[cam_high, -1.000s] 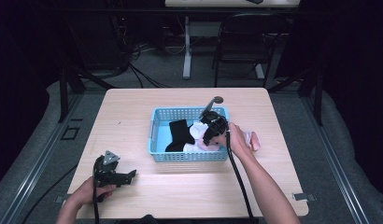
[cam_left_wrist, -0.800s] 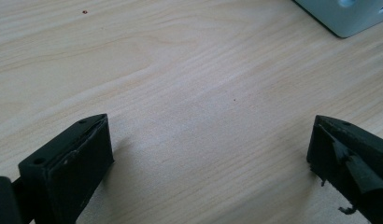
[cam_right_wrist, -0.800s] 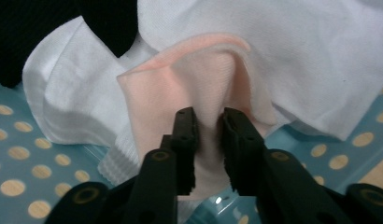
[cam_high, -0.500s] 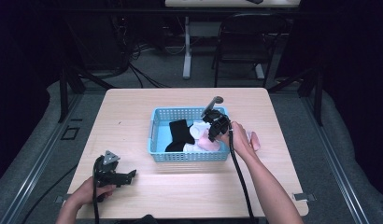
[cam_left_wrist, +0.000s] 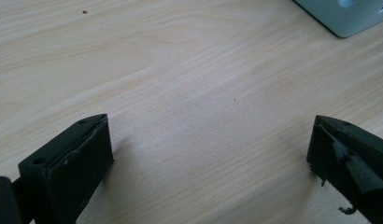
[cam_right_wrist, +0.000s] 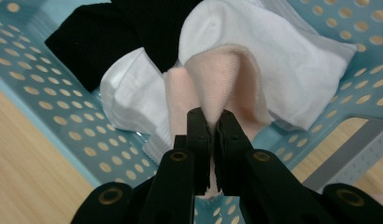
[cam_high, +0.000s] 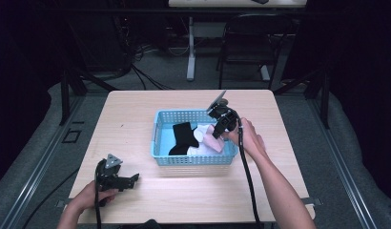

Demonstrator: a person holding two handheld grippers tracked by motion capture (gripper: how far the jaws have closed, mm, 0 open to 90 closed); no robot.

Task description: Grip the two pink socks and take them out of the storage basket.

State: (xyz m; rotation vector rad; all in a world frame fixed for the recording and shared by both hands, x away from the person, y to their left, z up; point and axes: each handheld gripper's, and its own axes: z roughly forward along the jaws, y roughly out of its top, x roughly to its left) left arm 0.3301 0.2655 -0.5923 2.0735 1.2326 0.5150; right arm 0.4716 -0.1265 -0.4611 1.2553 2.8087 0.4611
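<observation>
On the pale wooden table sits a light blue perforated basket, roughly in the middle. Inside it lie a black sock, some white socks and a pink sock, all bunched together toward the basket's right half. The person's right hand holds the right gripper tilted down over the basket's right side, and in the right gripper view its jaws are pressed together on a fold of the pink sock, which is pulled up into a small peak against the white socks and the black sock. Near the table's front left corner, well apart from the basket, the left gripper rests low in the left hand; its jaws stand wide apart over bare wood
</observation>
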